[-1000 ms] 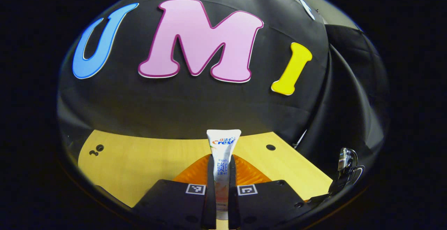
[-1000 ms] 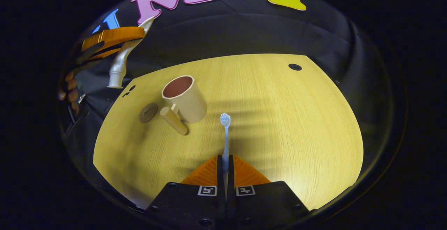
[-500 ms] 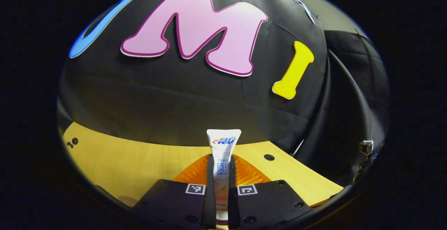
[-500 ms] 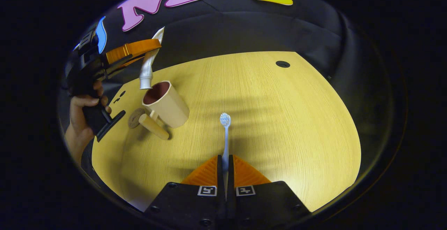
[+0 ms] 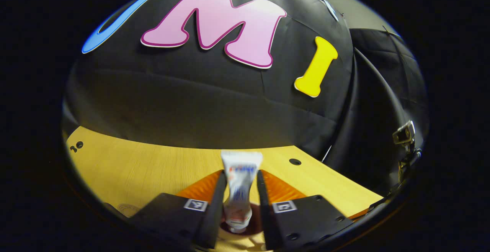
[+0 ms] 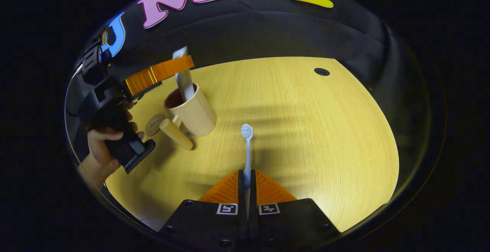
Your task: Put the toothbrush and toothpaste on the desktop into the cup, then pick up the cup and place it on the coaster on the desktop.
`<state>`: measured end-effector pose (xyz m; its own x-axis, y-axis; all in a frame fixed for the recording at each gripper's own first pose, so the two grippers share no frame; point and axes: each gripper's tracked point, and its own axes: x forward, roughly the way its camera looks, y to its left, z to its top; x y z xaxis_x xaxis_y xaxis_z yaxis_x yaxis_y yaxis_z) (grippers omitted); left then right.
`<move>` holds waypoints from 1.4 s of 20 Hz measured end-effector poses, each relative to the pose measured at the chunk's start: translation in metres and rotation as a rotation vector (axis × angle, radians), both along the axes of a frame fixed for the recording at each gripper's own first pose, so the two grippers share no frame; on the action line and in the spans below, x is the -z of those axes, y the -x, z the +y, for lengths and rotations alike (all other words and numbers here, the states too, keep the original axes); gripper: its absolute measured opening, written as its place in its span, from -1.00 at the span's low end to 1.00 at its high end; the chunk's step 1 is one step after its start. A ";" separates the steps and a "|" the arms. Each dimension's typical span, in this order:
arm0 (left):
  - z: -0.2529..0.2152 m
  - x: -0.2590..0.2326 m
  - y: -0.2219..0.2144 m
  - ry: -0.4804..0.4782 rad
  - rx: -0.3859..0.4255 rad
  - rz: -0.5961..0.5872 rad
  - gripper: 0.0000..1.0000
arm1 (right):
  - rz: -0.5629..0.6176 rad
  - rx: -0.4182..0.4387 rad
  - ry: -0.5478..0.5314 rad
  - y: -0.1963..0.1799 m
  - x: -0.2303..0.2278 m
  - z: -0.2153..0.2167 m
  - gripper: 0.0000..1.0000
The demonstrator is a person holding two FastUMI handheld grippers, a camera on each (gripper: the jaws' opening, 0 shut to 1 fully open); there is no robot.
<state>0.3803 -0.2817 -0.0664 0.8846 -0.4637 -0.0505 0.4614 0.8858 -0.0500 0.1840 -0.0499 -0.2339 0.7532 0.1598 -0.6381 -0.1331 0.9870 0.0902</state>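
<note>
A: What are the left tongs (image 5: 240, 194) doing?

B: Their fingers are standing spread apart, with the toothpaste tube (image 5: 239, 189) between them, cap end down in the cup (image 5: 252, 229). In the left gripper view the tube is blurring, so I cannot tell whether either finger is touching it. Just a dark slice of the cup's inside is showing there; the tongs' body is covering the rest.

A: And from the other side?

B: In the right gripper view the left tongs (image 6: 180, 66) are hovering above the beige cup (image 6: 191, 108), a hand (image 6: 101, 148) gripping their handle. The tube (image 6: 183, 77) is leaning in the cup, its lower part hidden by the wall. The cup is standing near the surface's (image 6: 306, 129) far left corner.

A: The right tongs?

B: The right tongs (image 6: 247, 181) are clenching the toothbrush (image 6: 247, 152) by its handle, bristles pointing forward, above the surface. The handle's end is hiding between the fingers.

A: The coaster?

B: The round coaster (image 6: 154, 124) is lying just left of the cup, partly hidden behind a beige cylinder (image 6: 176, 134). I cannot tell what the cylinder is, or whether it is joined to the cup.
</note>
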 end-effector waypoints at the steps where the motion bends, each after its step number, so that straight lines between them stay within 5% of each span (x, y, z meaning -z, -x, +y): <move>1: 0.006 0.002 0.005 -0.023 -0.019 -0.005 0.28 | -0.009 -0.006 0.004 0.000 -0.003 0.001 -0.90; 3: 0.020 -0.002 0.017 -0.056 -0.062 -0.028 1.00 | -0.036 -0.021 0.009 -0.003 -0.012 0.004 -0.90; 13: 0.108 -0.036 0.120 -0.041 -0.234 -0.075 0.94 | -0.210 -0.063 -0.065 -0.038 -0.089 0.042 -0.91; 22: 0.154 0.015 0.184 0.036 -0.381 0.065 0.95 | -0.397 -0.056 -0.222 -0.100 -0.144 0.091 -0.91; 28: 0.152 0.045 0.200 0.037 -0.387 0.129 0.95 | -0.551 -0.038 -0.293 -0.131 -0.164 0.103 -0.91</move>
